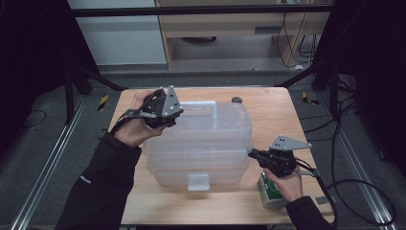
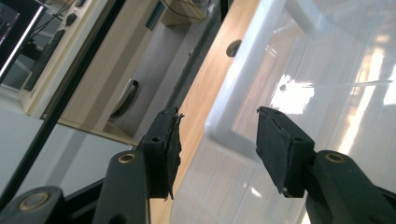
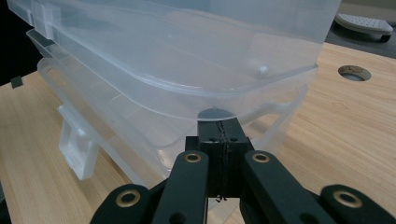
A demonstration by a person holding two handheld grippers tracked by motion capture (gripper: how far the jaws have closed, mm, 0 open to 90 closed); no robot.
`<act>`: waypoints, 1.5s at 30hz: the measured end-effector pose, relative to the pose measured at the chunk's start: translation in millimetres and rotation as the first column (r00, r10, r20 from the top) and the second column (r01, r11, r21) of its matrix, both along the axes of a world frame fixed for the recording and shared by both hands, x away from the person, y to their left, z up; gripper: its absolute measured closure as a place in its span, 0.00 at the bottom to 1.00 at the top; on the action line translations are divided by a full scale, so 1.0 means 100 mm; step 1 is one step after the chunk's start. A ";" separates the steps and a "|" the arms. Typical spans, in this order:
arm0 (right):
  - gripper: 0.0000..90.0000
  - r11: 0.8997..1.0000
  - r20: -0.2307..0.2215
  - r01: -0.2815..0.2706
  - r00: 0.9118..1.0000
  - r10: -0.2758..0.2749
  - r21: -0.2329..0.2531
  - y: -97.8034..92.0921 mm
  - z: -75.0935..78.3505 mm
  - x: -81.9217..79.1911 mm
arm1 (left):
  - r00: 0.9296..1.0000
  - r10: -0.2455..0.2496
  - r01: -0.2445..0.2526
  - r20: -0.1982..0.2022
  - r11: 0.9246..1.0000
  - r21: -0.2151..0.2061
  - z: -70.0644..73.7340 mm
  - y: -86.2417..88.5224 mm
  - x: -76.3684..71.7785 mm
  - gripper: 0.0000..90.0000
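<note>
Here, translucent ribbed plastic box (image 1: 201, 143), rounded corners.

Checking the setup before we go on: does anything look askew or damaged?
Yes: the lid sits tilted, not closed flat on the bin. The left gripper pad looks frayed at its edge.

A laboratory or test room. A small light-wood surface (image 1: 268, 108) stands on grey carpet floor (image 1: 43, 143) between aluminium rails (image 1: 45, 165) and black frame struts (image 1: 95, 76). Loose black cables (image 1: 354, 187) trail across the floor; yellow-black hazard tape (image 1: 103, 102) marks it. Pale wooden cabinets (image 1: 225, 24) line the far wall.
</note>
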State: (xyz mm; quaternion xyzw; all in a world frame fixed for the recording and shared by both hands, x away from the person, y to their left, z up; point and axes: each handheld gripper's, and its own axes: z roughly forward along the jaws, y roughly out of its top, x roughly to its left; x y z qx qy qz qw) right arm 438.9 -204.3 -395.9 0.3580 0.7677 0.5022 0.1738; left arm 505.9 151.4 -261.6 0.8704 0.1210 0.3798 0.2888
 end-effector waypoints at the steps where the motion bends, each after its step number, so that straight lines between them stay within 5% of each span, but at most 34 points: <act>1: 1.00 1.000 0.000 0.000 1.000 0.000 -0.001 0.00 0.00 0.00 | 1.000 0.004 -0.004 -0.003 1.000 -0.027 0.02 0.07 -0.03 0.53; 4: 1.00 1.000 -0.004 0.000 1.000 0.000 -0.002 0.00 0.00 0.00 | 1.000 0.018 -0.019 -0.004 0.995 -0.097 0.07 0.23 -0.09 0.52; 6: 1.00 1.000 -0.004 0.004 1.000 -0.004 -0.004 0.01 0.00 0.00 | 0.999 0.040 -0.040 -0.004 0.984 -0.173 0.10 0.39 -0.14 0.53; 8: 1.00 1.000 -0.005 0.005 1.000 -0.005 -0.003 0.01 0.00 0.00 | 0.999 0.049 -0.048 -0.001 0.979 -0.198 0.11 0.44 -0.16 0.53; 9: 1.00 1.000 -0.004 0.005 1.000 -0.005 -0.002 0.01 0.00 0.00 | 0.997 0.075 -0.072 0.004 0.966 -0.247 0.12 0.55 -0.20 0.53; 10: 1.00 1.000 -0.005 0.004 1.000 -0.004 -0.002 0.00 0.00 0.00 | 0.997 0.075 -0.072 0.004 0.966 -0.247 0.12 0.55 -0.20 0.53; 13: 1.00 1.000 -0.005 0.005 1.000 -0.005 -0.002 0.01 0.00 0.00 | 0.993 0.121 -0.112 0.006 0.935 -0.336 0.12 0.72 -0.25 0.55; 14: 1.00 1.000 -0.006 0.007 1.000 -0.007 -0.004 0.01 0.00 -0.01 | 0.989 0.150 -0.137 0.004 0.918 -0.372 0.10 0.81 -0.28 0.57; 15: 1.00 1.000 -0.006 0.007 1.000 -0.007 -0.004 0.01 0.00 -0.01 | 0.989 0.150 -0.137 0.004 0.918 -0.372 0.10 0.81 -0.28 0.58; 17: 1.00 1.000 -0.006 0.005 1.000 -0.005 -0.003 0.01 0.00 0.00 | 0.981 0.191 -0.174 -0.002 0.887 -0.428 0.08 0.96 -0.33 0.61; 18: 1.00 1.000 -0.006 0.005 1.000 -0.005 -0.003 0.01 0.00 0.00 | 0.981 0.191 -0.174 -0.002 0.887 -0.428 0.08 0.96 -0.33 0.63; 20: 1.00 1.000 -0.006 0.007 1.000 -0.007 -0.008 0.01 0.00 -0.01 | 0.974 0.225 -0.203 -0.006 0.864 -0.462 0.03 1.07 -0.38 0.66; 21: 1.00 1.000 -0.005 0.009 1.000 -0.009 -0.009 0.01 0.00 -0.01 | 0.969 0.245 -0.220 -0.013 0.845 -0.486 -0.02 1.16 -0.42 0.67; 22: 1.00 1.000 -0.005 0.009 1.000 -0.009 -0.009 0.01 0.00 -0.01 | 0.969 0.245 -0.220 -0.013 0.845 -0.486 -0.02 1.16 -0.42 0.68; 23: 1.00 1.000 -0.006 0.008 1.000 -0.009 -0.008 0.01 0.00 -0.01 | 0.961 0.275 -0.244 -0.015 0.828 -0.505 -0.08 1.25 -0.46 0.70; 24: 1.00 1.000 -0.006 0.008 1.000 -0.009 -0.008 0.01 0.00 -0.01 | 0.961 0.275 -0.244 -0.015 0.828 -0.505 -0.08 1.25 -0.46 0.71; 25: 1.00 1.000 -0.004 0.007 1.000 -0.007 -0.009 0.01 0.00 0.00 | 0.956 0.294 -0.261 -0.020 0.812 -0.521 -0.15 1.33 -0.51 0.72; 26: 1.00 1.000 -0.004 0.007 1.000 -0.007 -0.009 0.01 0.00 0.00 | 0.956 0.294 -0.261 -0.020 0.812 -0.521 -0.15 1.33 -0.51 0.73; 29: 1.00 1.000 -0.004 0.008 1.000 -0.008 -0.008 0.01 0.00 0.00 | 0.945 0.324 -0.288 -0.034 0.783 -0.551 -0.29 1.46 -0.59 0.78; 38: 1.00 1.000 -0.003 0.009 1.000 -0.009 -0.015 0.02 0.01 -0.01 | 0.926 0.362 -0.359 -0.109 0.753 -0.551 -0.65 1.61 -0.71 0.86; 40: 1.00 1.000 -0.001 0.009 1.000 -0.009 -0.017 0.02 0.01 -0.01 | 0.925 0.357 -0.368 -0.132 0.751 -0.548 -0.75 1.63 -0.72 0.87; 41: 1.00 1.000 -0.001 0.009 1.000 -0.009 -0.016 0.01 0.01 -0.01 | 0.924 0.347 -0.377 -0.159 0.763 -0.525 -0.84 1.63 -0.71 0.89; 42: 1.00 1.000 -0.001 0.009 1.000 -0.009 -0.016 0.01 0.01 -0.01 | 0.924 0.347 -0.377 -0.159 0.763 -0.525 -0.84 1.63 -0.71 0.90; 45: 1.00 1.000 0.001 0.008 1.000 -0.008 -0.021 0.01 0.01 0.00 | 0.925 0.324 -0.378 -0.197 0.752 -0.540 -0.93 1.63 -0.71 0.91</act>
